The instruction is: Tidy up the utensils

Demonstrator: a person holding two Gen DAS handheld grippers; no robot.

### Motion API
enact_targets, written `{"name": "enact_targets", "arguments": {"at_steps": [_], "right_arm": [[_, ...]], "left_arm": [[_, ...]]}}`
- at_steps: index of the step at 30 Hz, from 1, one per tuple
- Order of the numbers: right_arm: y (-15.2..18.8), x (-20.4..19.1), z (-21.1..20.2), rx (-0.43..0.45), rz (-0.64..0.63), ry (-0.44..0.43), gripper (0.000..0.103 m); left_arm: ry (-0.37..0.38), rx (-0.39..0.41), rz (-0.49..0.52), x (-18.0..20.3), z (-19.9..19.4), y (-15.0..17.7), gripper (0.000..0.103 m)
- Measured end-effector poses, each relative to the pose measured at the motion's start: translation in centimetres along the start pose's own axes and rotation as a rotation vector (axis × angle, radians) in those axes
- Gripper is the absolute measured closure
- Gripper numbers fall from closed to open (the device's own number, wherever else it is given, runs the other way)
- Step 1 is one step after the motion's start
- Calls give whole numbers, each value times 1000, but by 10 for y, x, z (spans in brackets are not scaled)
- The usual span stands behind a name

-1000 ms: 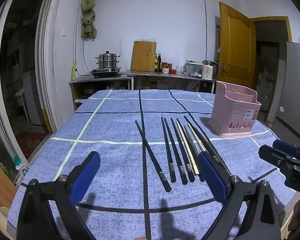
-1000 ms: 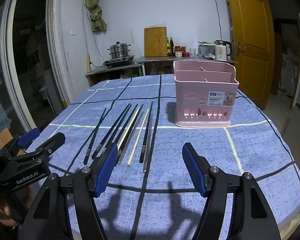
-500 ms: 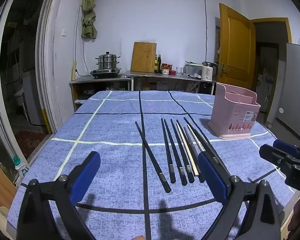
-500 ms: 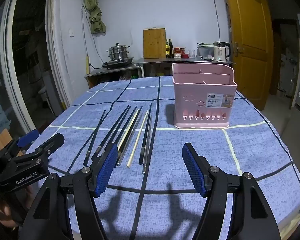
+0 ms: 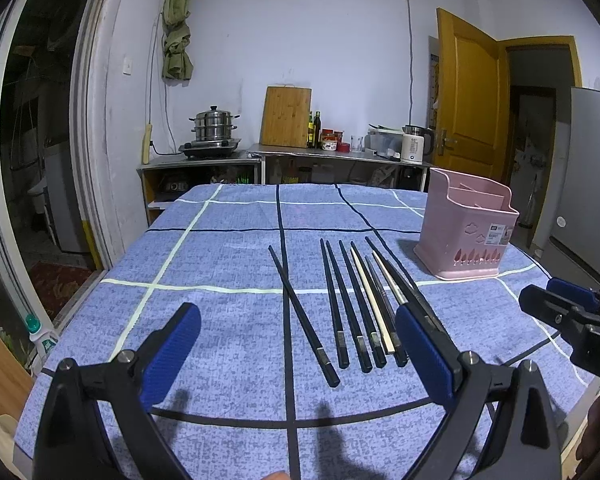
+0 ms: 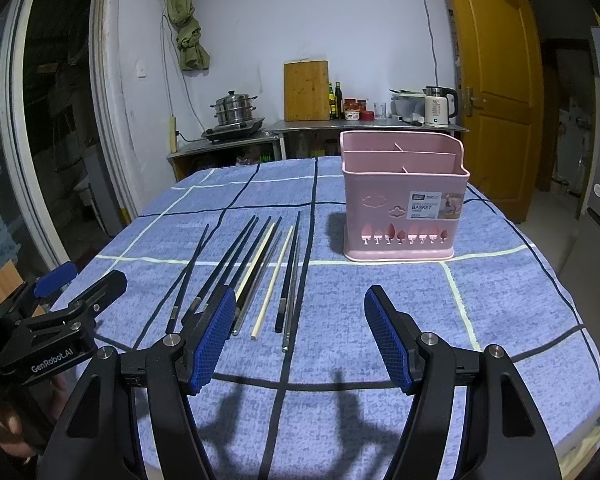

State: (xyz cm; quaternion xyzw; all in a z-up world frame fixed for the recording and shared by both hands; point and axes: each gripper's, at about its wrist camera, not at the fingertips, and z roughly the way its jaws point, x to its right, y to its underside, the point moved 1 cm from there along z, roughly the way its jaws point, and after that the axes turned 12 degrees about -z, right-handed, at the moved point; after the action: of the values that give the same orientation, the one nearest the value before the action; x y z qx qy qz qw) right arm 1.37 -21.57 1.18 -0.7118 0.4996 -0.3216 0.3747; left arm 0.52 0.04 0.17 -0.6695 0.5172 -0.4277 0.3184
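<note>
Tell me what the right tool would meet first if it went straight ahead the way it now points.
Probably bare tablecloth, then the pink basket standing beyond it. The right tool is open, and the row of chopsticks lies left of its line, near its left finger. How high the tool is above the cloth is unclear.

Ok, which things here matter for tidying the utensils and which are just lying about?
For the job: chopsticks, pink basket, left tongs and right tongs, both open.

Just lying about: cutting board, steamer pot, kettle, bottles.
</note>
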Motion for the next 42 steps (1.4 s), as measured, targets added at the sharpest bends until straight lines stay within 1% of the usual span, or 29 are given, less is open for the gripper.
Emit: {"name": "enact_targets", "arguments": {"at_steps": [42], "right_arm": [[1, -3, -1, -4, 0, -3, 36]], "left_arm": [[10, -5, 1, 1, -3, 1, 4]]}}
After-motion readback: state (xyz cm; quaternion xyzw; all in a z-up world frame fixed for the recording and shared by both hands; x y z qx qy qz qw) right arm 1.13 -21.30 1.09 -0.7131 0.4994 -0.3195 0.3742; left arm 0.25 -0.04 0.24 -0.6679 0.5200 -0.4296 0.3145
